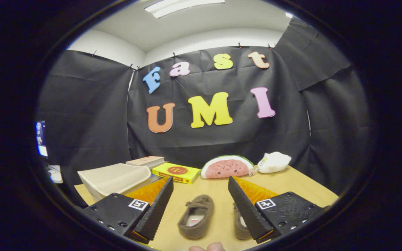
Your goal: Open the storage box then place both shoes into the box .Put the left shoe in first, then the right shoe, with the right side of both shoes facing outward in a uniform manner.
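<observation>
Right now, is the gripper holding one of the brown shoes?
No, the gripper is open, and a brown shoe lies untouched on the table between its fingers.

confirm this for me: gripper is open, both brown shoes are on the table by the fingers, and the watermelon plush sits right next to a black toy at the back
One detail is off. In the gripper view the toy beside the watermelon plush is white, not black. The rest holds: the gripper is open, one brown shoe lies between its fingers, and the other shoe lies partly hidden behind one finger, both on the table.
</observation>
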The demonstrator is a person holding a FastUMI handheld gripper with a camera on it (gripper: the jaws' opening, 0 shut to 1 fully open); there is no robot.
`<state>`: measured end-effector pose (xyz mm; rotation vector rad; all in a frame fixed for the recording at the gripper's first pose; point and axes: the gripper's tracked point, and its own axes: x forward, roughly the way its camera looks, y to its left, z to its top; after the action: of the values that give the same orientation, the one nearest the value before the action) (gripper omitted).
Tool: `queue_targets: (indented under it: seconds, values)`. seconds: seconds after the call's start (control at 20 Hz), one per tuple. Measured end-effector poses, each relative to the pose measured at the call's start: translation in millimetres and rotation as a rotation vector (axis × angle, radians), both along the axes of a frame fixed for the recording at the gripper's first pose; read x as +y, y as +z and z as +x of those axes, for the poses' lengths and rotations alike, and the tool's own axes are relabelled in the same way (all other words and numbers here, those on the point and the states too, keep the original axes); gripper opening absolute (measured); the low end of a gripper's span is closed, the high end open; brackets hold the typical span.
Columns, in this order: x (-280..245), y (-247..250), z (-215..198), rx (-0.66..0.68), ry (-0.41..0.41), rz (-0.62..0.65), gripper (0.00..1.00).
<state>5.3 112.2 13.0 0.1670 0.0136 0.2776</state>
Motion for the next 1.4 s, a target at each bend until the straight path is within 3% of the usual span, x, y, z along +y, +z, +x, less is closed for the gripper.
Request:
queue_targets:
  seconds: [0.25,0.6,1.05,1.4]
  values:
    - [82.1,1.2,4.2,0.04,0.128,0.086,0.95]
    - [195.0,-30.1,22.4,0.229,0.332,0.221,0.95]
    - [244.3,-72.2,39.0,0.492,0.482,0.498,0.95]
    - [263.5,-67.5,32.6,0.644,0.614,0.708,0.94]
